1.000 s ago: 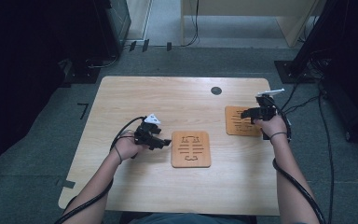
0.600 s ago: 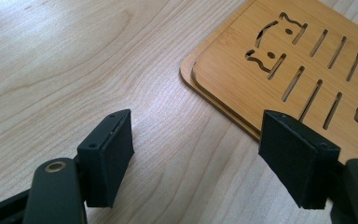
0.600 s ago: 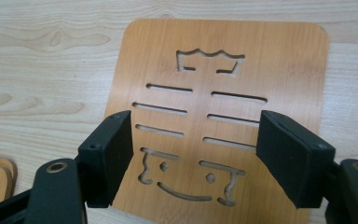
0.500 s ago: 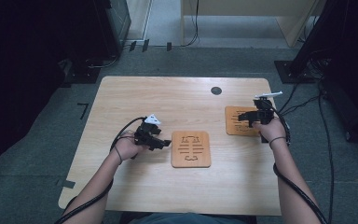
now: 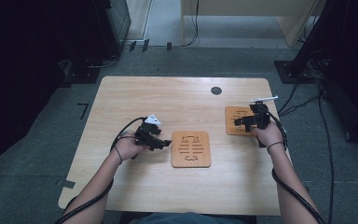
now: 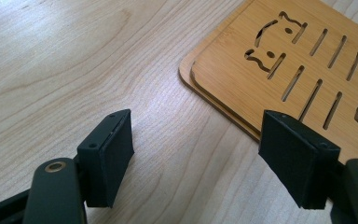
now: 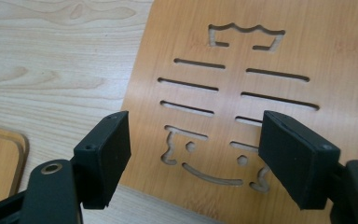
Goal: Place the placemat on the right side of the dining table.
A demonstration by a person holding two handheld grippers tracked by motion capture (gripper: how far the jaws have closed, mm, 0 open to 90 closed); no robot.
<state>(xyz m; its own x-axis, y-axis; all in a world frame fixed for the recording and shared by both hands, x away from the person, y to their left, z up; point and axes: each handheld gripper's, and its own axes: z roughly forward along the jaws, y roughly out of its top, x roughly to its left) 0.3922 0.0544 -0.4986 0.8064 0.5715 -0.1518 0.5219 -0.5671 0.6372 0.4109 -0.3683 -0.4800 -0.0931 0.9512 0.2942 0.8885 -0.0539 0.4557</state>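
A wooden slotted coaster lies mid-table; in the left gripper view the coaster looks like two stacked boards. My left gripper rests just left of it, open, and between the jaws of the left gripper there is bare table beside the coaster's corner. A second slotted coaster lies at the right. My right gripper hovers over it, open. The jaws of the right gripper have just been opening, with nothing pinched and that coaster flat beneath them.
The light wood table has a dark round grommet near its far edge. Cables trail from both grippers along the forearms. The middle coaster's edge shows at the lower left of the right gripper view. Dark floor and equipment surround the table.
My right hand has slid a little toward the person over the right coaster. The left hand and both coasters have stayed put.
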